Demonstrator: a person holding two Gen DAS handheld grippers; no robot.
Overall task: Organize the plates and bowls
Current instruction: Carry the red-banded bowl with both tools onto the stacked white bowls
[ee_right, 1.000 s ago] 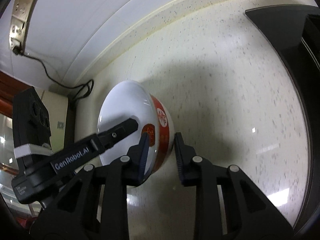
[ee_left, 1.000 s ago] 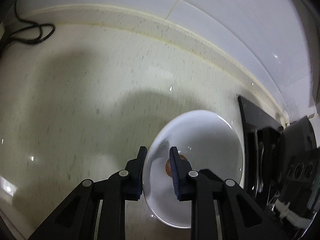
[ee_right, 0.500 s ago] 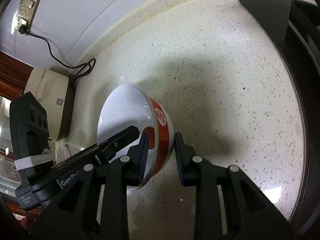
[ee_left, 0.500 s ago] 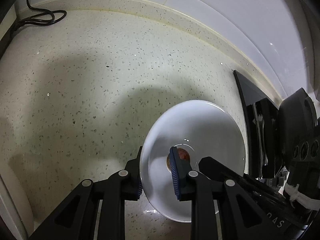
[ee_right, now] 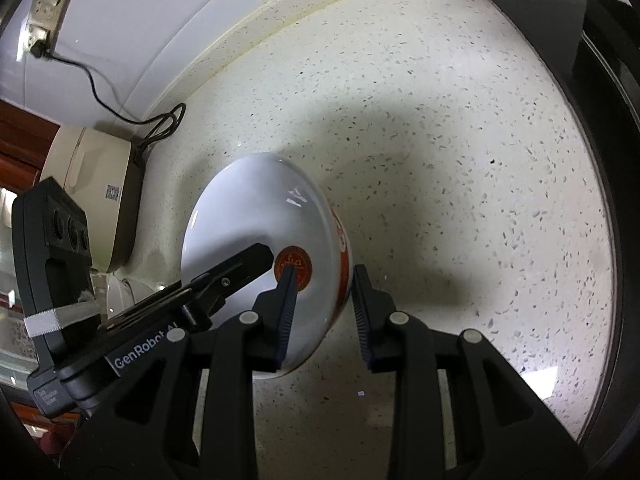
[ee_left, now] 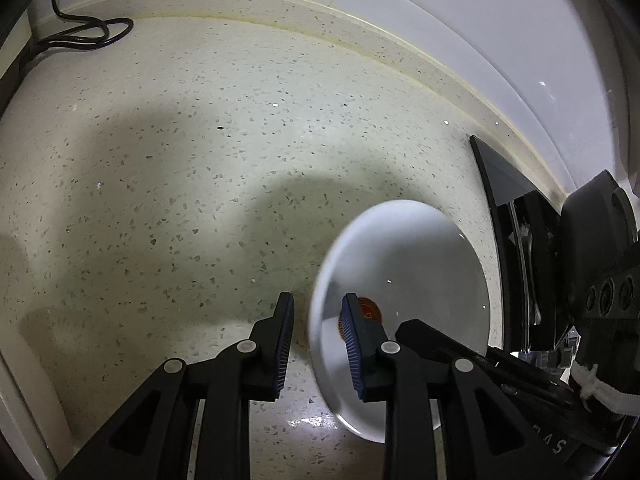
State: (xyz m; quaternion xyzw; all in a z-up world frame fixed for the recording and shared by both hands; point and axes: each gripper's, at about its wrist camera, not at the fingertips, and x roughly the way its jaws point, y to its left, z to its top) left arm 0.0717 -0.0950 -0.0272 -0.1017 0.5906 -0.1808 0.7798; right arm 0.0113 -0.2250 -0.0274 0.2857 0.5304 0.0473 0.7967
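Bowl (ee_right: 256,216) rim's blurry and partly hidden behind both grippers; it's tipped, mouth sideways. Left gripper (ee_left: 316,344) jaws opening around the rim, right gripper (ee_right: 322,312) jaws pinching its wall above the tabletop (ee_left: 180,160).

A pale speckled stone counter (ee_left: 208,168) fills most of both views, crossed by broad soft shadows. At its back edge a low cream upstand (ee_left: 360,32) curves up into a glossy white tiled wall (ee_right: 168,12). High on that wall sits a socket strip (ee_right: 40,20), with a black cable (ee_right: 120,108) running down from it to a coil on the counter. Just beside the coil stands a beige appliance (ee_right: 96,184) (its kind is unclear). At the counter's opposite end lies a black glass hob (ee_left: 508,200).
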